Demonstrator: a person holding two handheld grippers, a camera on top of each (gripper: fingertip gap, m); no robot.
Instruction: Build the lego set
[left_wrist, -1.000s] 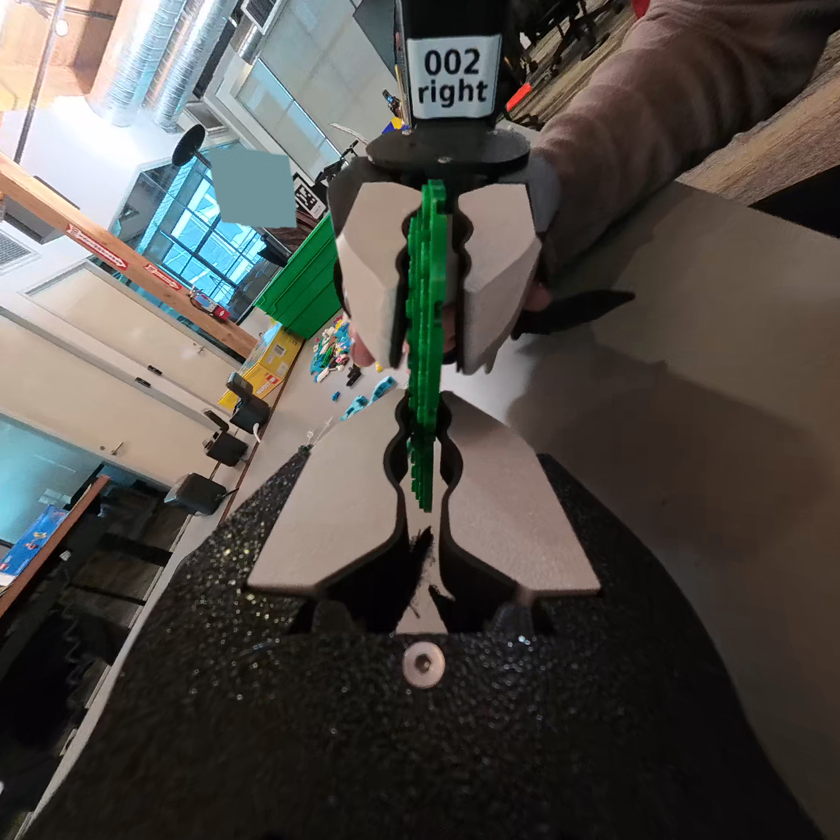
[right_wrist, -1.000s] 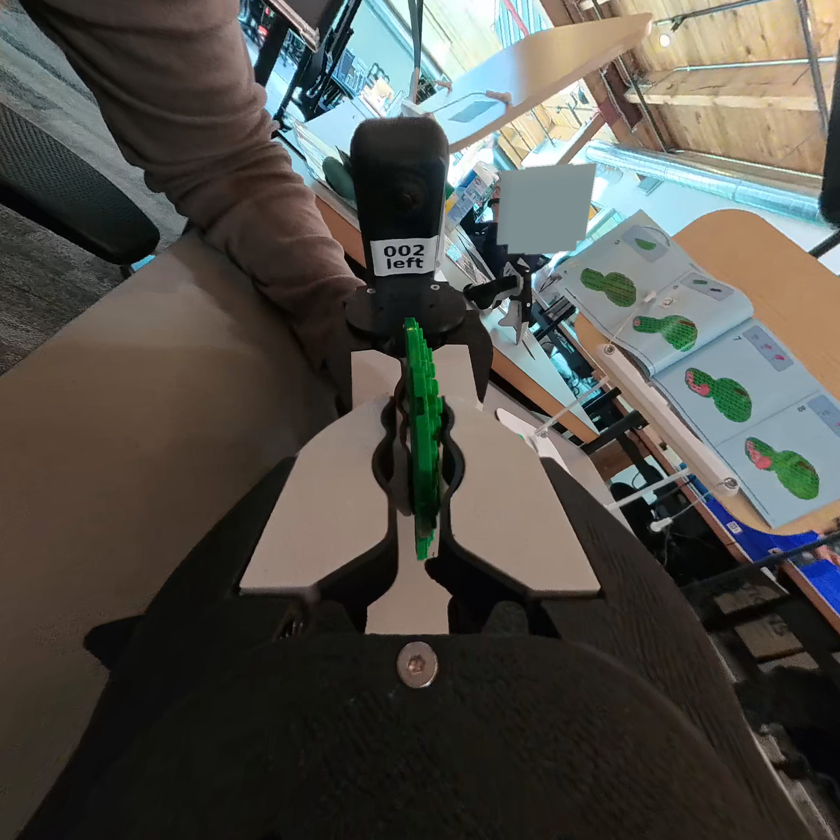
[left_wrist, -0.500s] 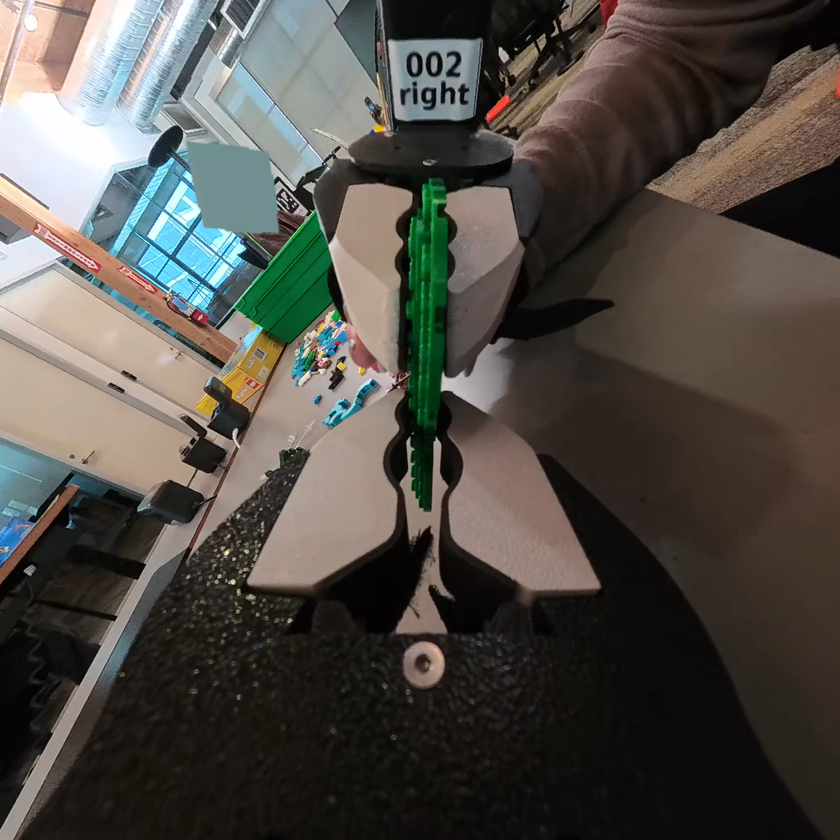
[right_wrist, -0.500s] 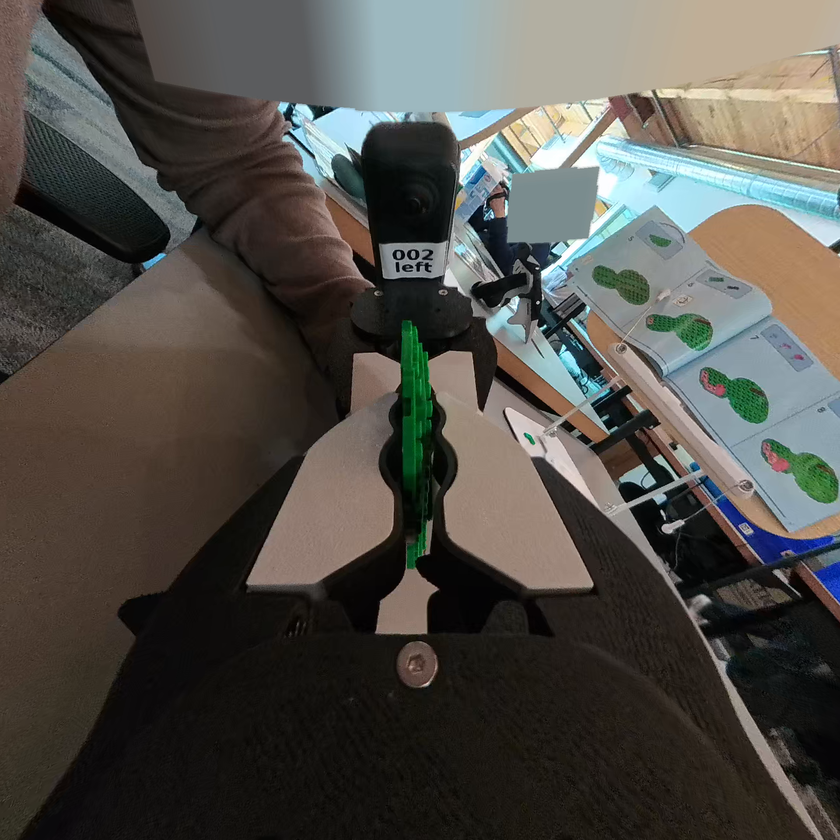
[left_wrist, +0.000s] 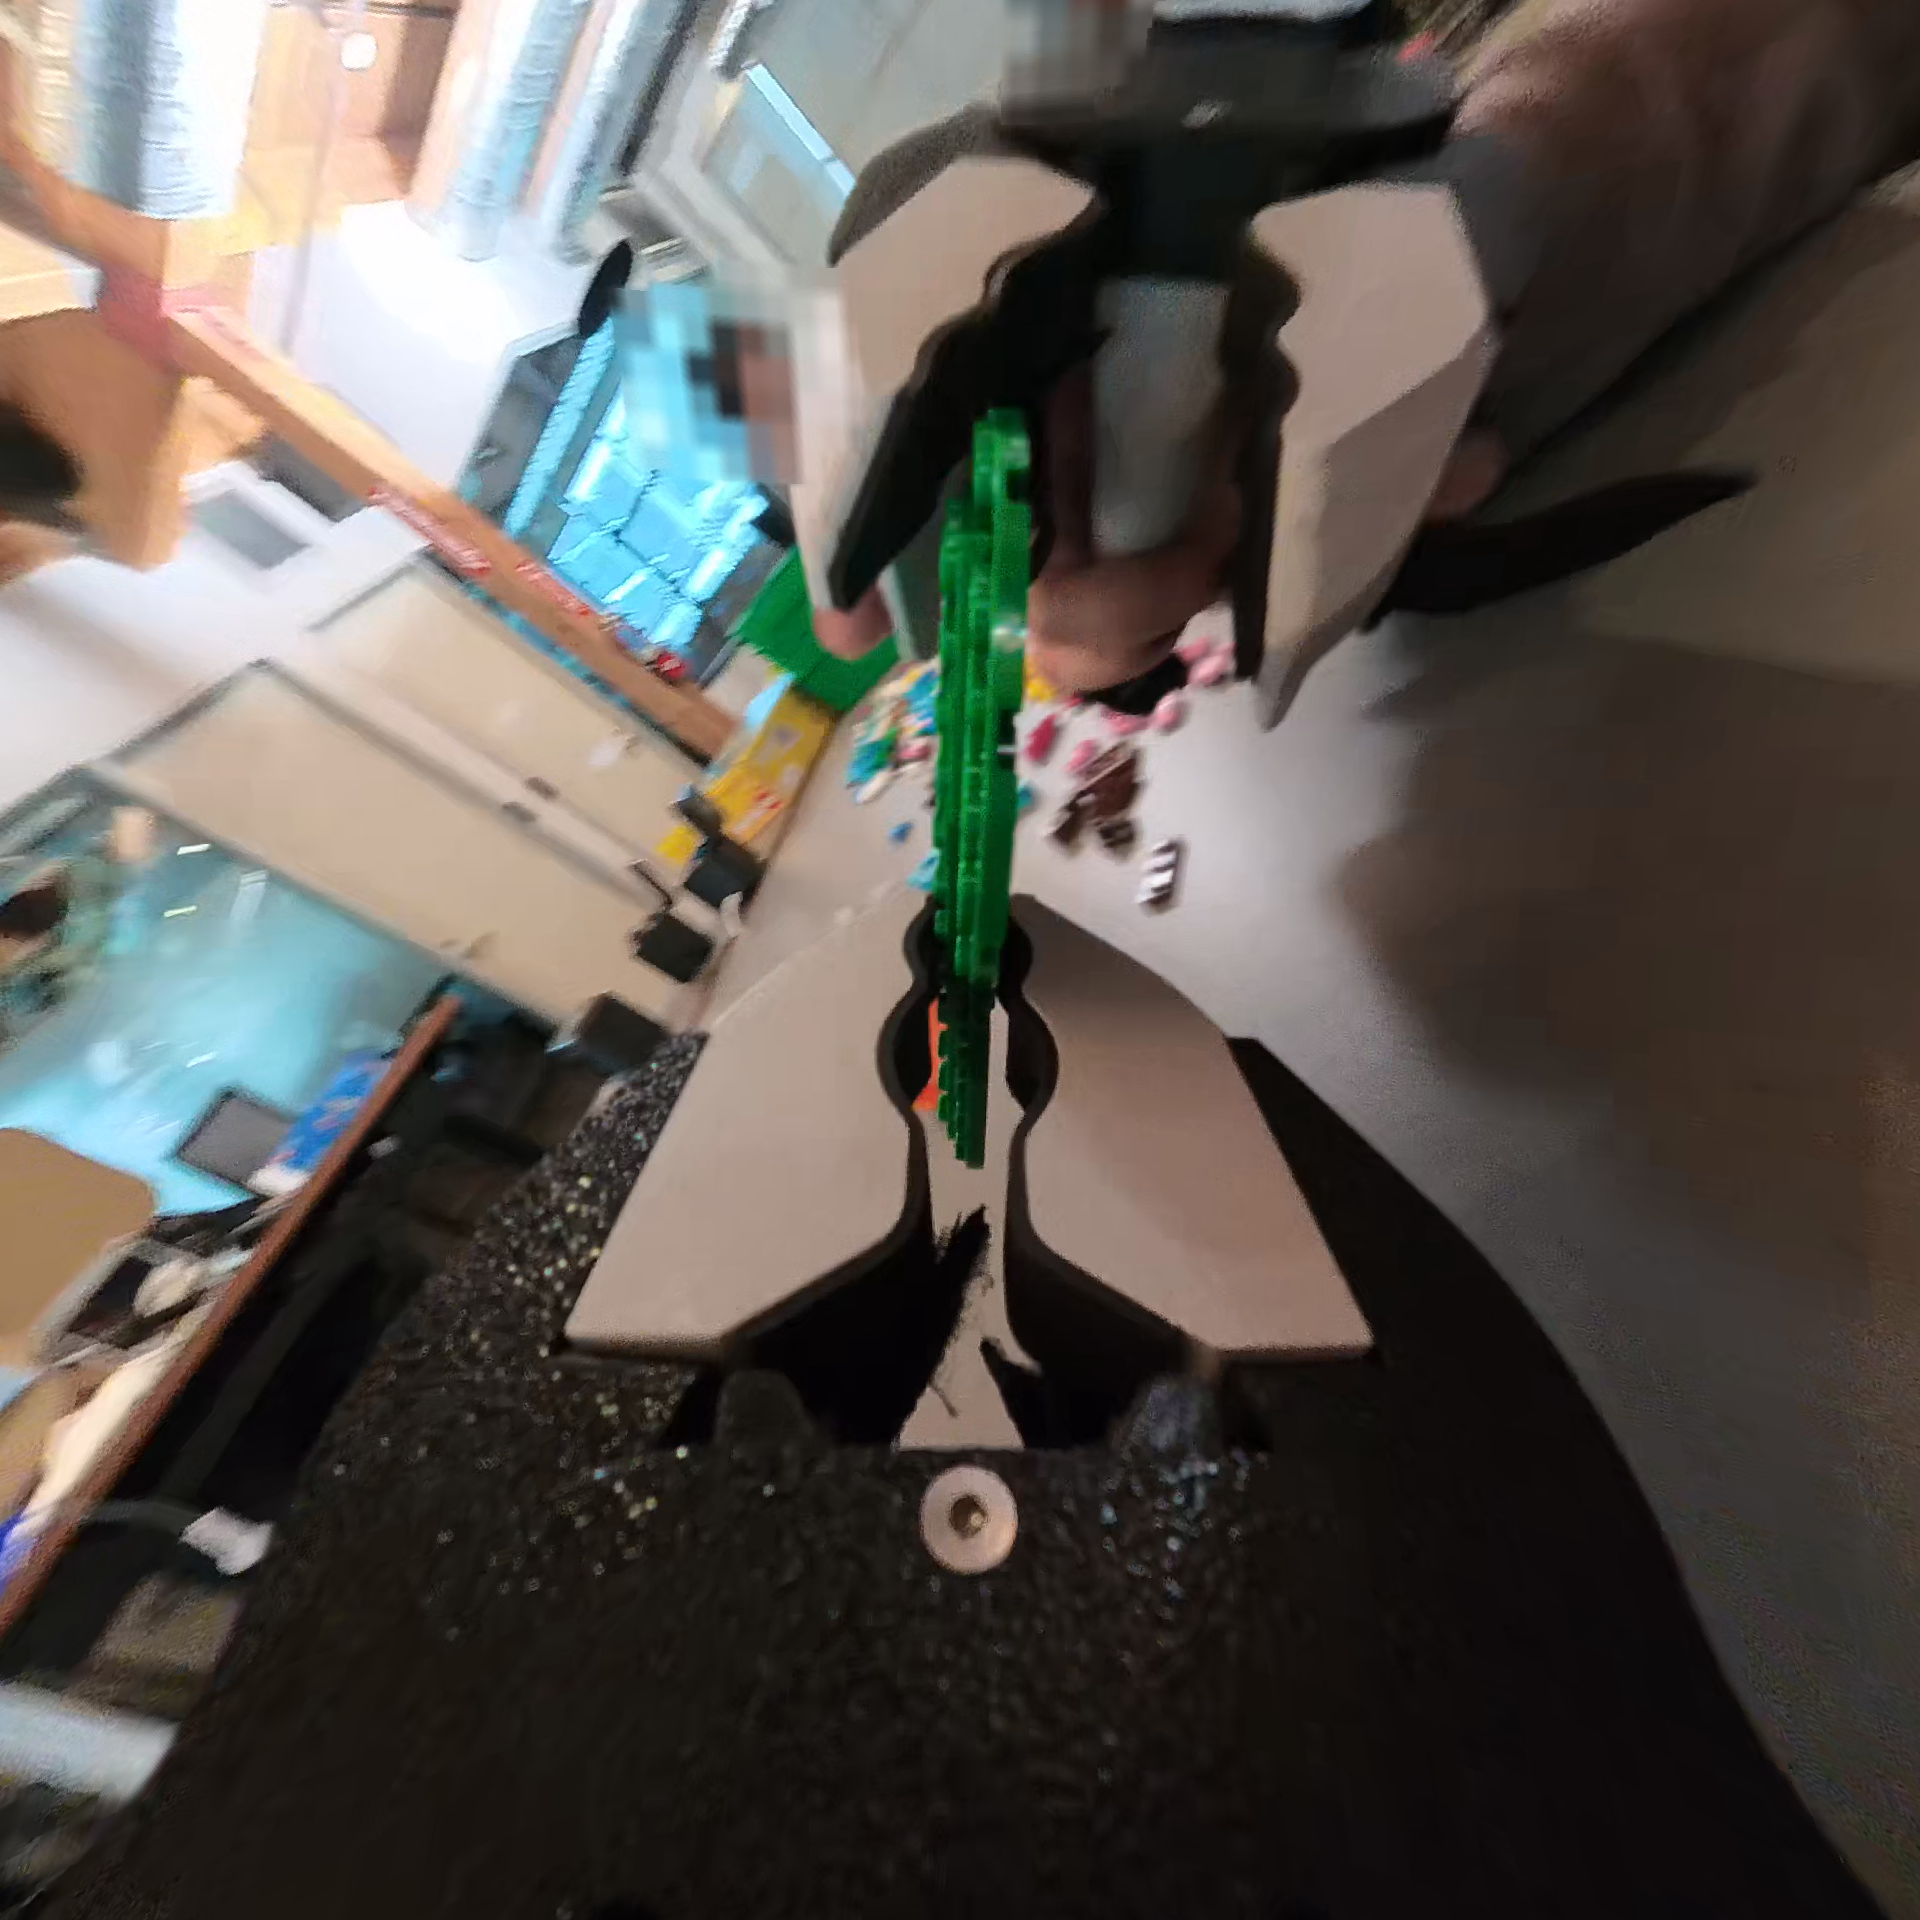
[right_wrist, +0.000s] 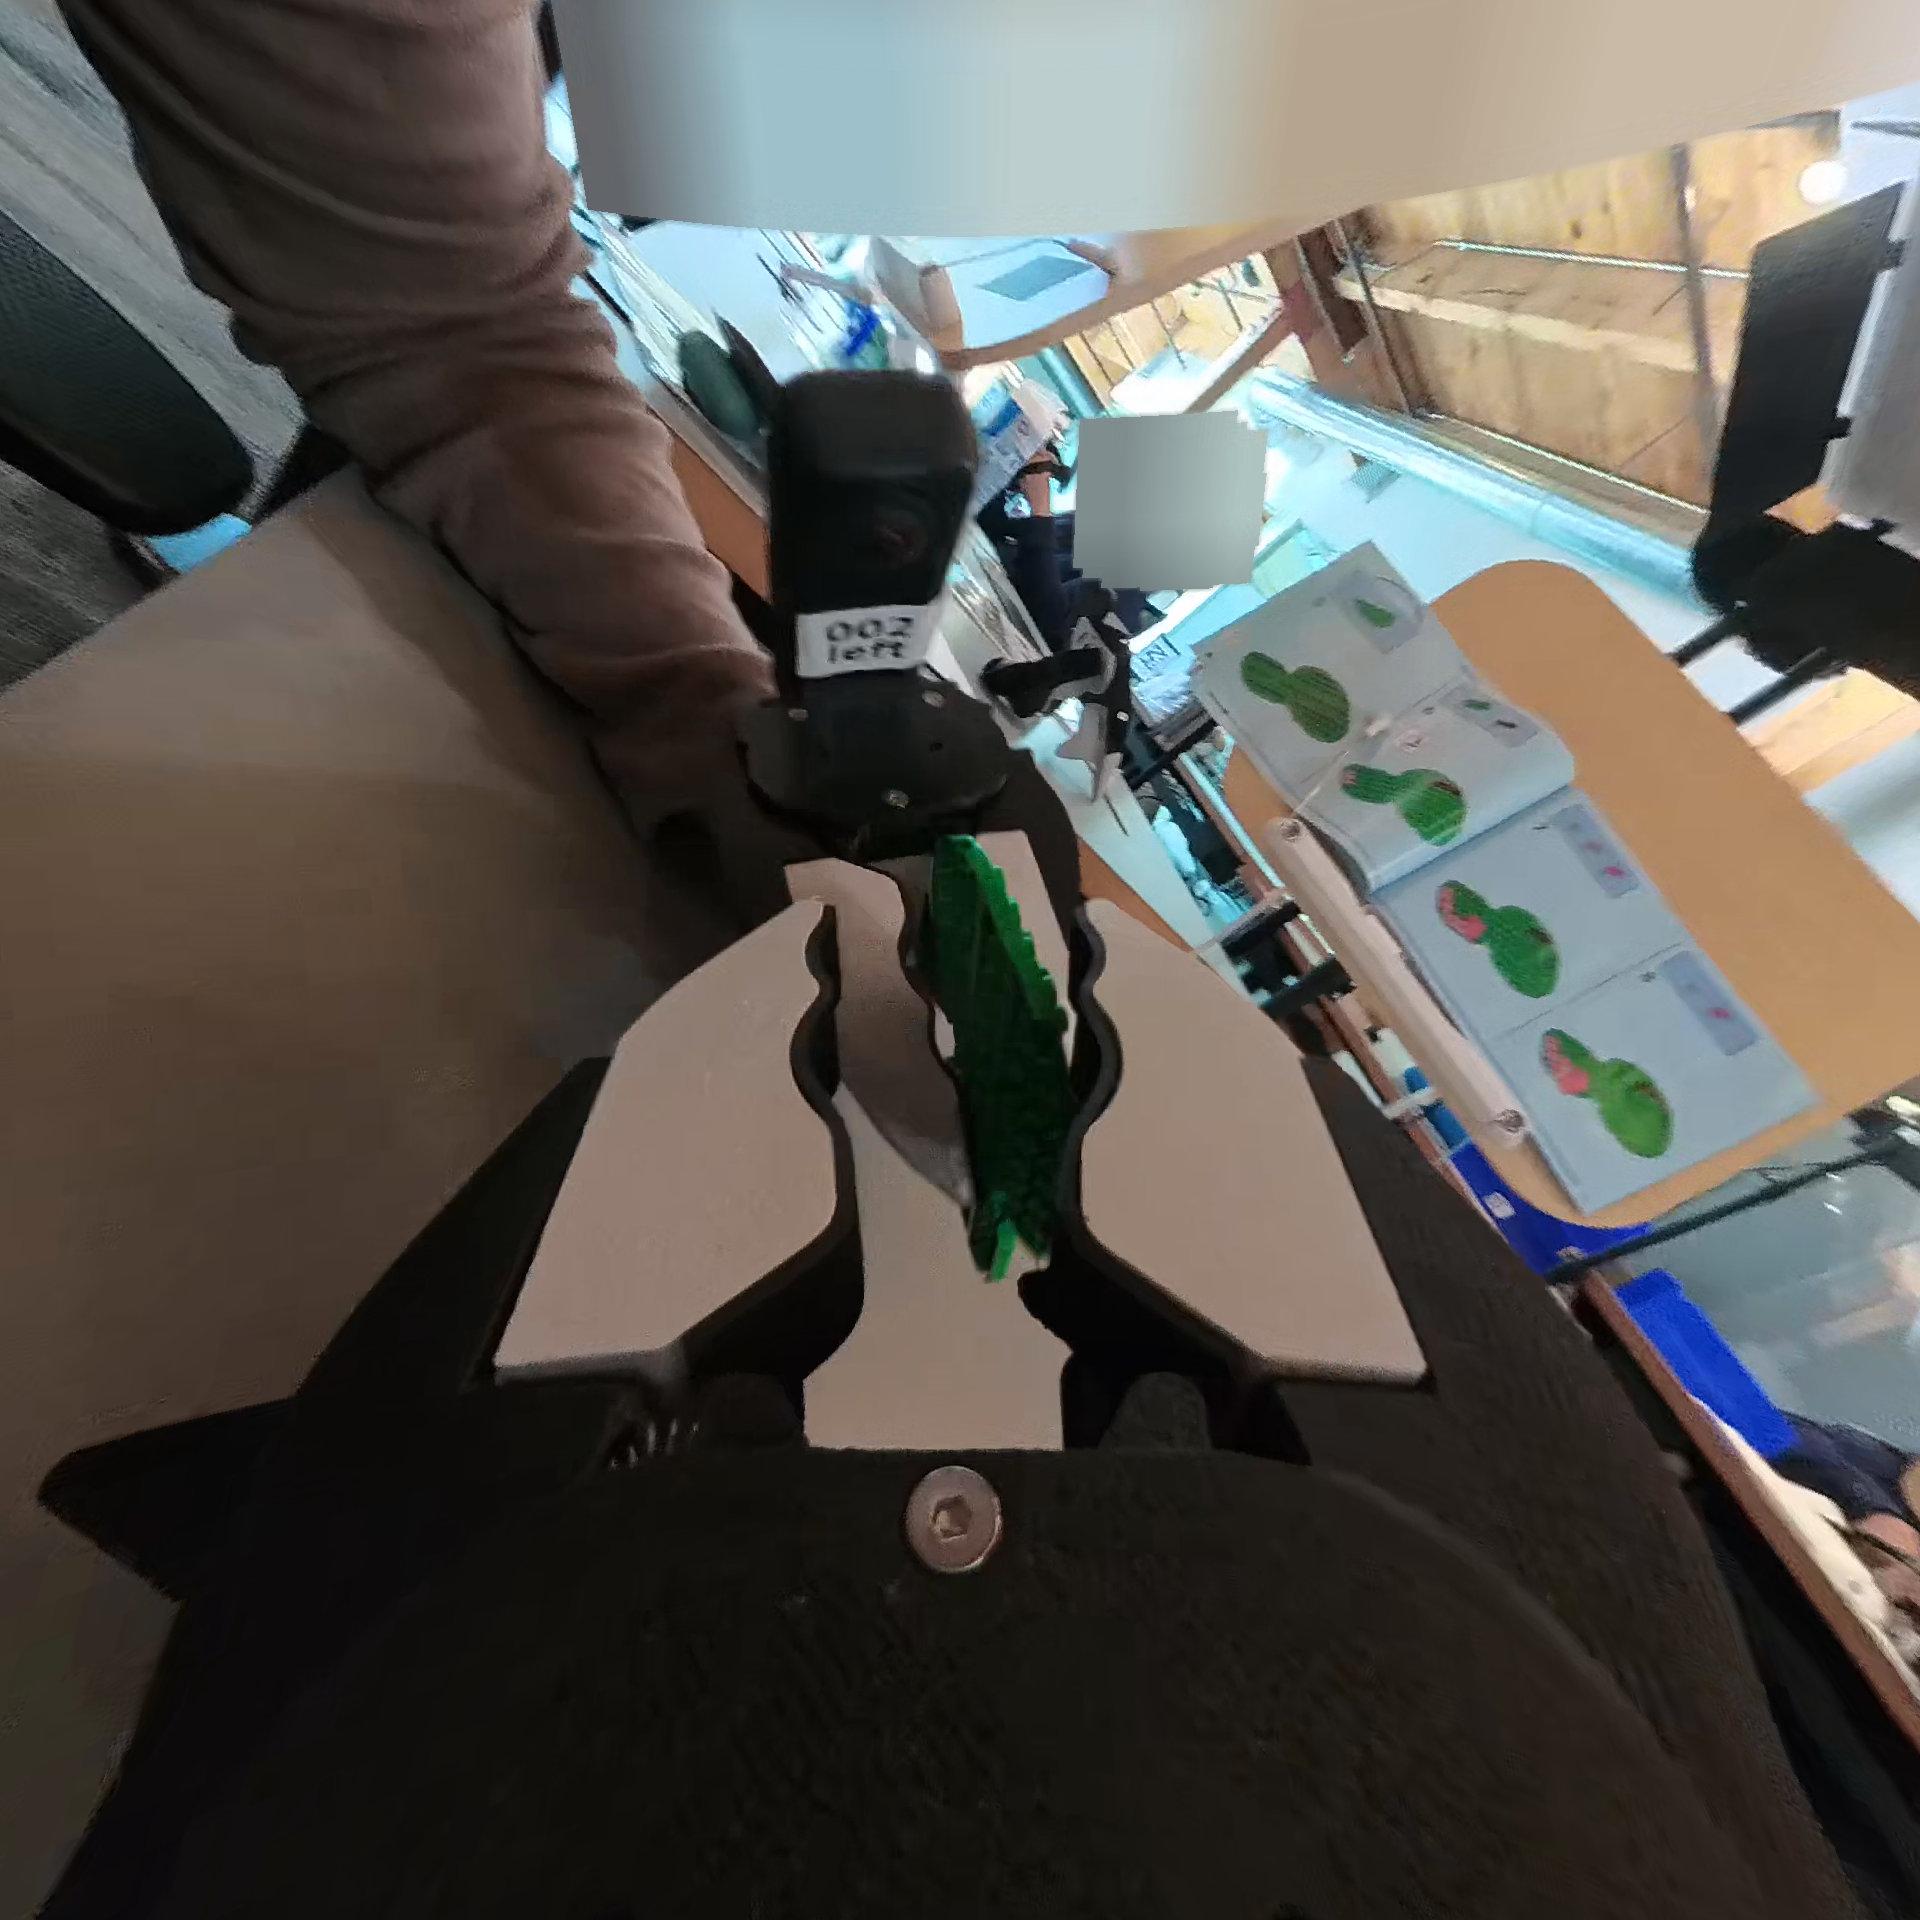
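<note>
A green lego plate assembly stands edge-on, gripped at its lower end by my left gripper, which is shut on it. A small orange bit shows beside the plate inside the jaws. My right gripper faces it from above with its fingers spread, around the plate's far end but apart from it. In the right wrist view my right gripper is open; the green plate lies close to its right finger. The left gripper holds the plate from the far side.
Loose lego pieces lie scattered on the beige table, with a green bin and a yellow box beyond. An open instruction booklet stands on a holder to the right. A person's sleeve reaches in.
My right gripper has opened and let go of the green plate. My left gripper still grips it. The left wrist view has swung and is blurred.
</note>
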